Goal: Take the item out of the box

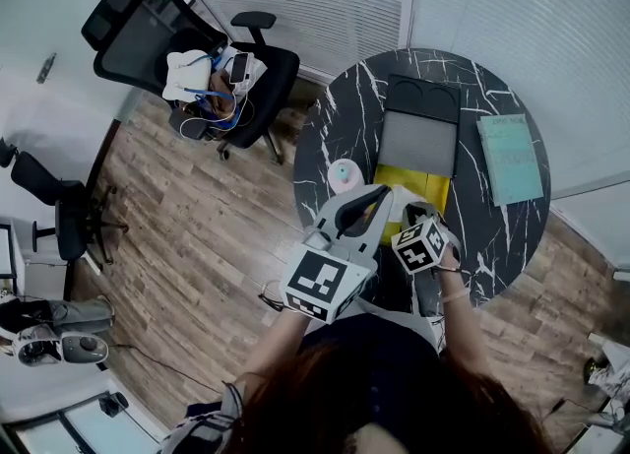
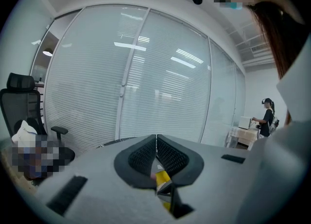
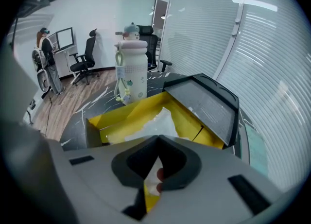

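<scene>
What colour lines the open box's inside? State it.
Yellow: the open grey-lidded box shows it best in the right gripper view.

The person is wearing a dark top (image 1: 379, 344). The left gripper (image 2: 156, 139) and right gripper (image 3: 158, 141) are showing grey shells, black fingers (image 2: 141, 157), and cubes (image 1: 320, 283) bearing black-and-white square markers.

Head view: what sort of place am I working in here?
Most likely an office: a swivel office chair on a wood floor, glass walls with blinds, a round marble-look table, and a person at a monitor.
</scene>
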